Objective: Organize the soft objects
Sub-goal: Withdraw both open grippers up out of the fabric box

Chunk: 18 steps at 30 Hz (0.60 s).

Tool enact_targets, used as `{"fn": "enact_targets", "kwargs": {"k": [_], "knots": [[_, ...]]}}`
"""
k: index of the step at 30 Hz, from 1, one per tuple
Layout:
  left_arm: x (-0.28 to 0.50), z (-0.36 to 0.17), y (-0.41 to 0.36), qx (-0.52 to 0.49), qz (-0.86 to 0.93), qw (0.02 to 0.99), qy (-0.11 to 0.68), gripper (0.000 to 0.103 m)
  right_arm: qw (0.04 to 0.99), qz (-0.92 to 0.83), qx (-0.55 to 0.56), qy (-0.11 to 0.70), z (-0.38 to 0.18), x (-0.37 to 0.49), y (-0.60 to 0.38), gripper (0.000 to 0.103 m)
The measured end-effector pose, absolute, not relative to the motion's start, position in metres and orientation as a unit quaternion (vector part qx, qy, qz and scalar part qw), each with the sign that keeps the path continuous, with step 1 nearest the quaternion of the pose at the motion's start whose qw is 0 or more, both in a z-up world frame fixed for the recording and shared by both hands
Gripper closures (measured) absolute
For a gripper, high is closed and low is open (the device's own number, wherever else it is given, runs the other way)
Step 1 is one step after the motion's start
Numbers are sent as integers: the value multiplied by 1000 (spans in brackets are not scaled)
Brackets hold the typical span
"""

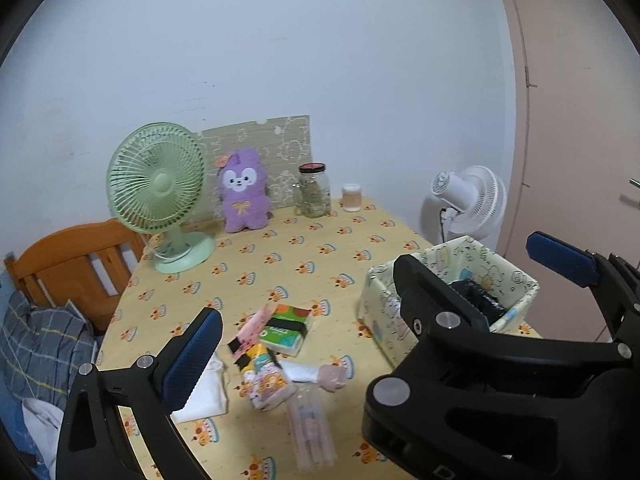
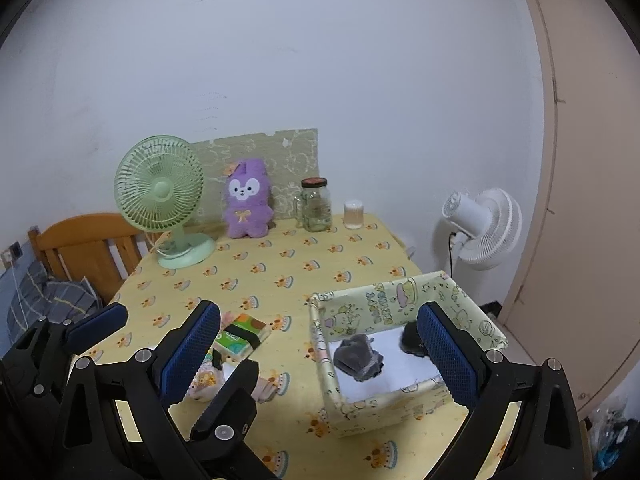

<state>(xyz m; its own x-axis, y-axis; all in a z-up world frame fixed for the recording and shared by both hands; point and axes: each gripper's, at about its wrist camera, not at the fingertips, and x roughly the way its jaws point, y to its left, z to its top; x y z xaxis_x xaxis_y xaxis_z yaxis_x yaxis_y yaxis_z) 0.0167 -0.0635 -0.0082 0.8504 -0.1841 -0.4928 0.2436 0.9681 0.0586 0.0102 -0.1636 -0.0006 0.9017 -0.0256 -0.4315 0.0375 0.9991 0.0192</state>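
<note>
Two claws of mine wide open and empty — left claw (image 1: pixel 362 308), right claw (image 2: pixel 320 354), soft packs (image 1: pixel 266 376) on the worktop (image 1: pixel 280 248), grey cloth (image 2: pixel 358 358) inside the box (image 2: pixel 376 308).

My feed is evenly lit by soft indoor light from overhead; the white wall (image 1: pixel 280 40) looks flat and faintly bluish, with no glare. Shadows are short and soft, pooling under the green fan (image 1: pixel 160 184) base and inside the fabric box (image 2: pixel 400 344). Both fisheye views bend hard toward the rims: the door frame (image 1: pixel 520 120) at three o'clock bows into an arc, and black vignette fills the corners. Objects near six o'clock on the tablecloth (image 1: pixel 280 248) look slightly soft and smeared; the far items stay reasonably sharp.
</note>
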Motion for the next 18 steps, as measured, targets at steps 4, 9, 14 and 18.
{"fn": "enact_targets", "kwargs": {"k": [4,9,14,18], "knots": [[14,-13,-53,51,-104,961,250,0,975,-2,13,221,-6,10,-155,2],[14,-25,-41,50,-87,962,253,0,975,10,9,221,-16,12,-144,2],[14,-41,-29,39,-84,961,260,0,973,21,8,231,-31,14,-131,2],[14,-57,-19,32,-81,961,263,0,972,25,4,234,-45,16,-122,2]]}}
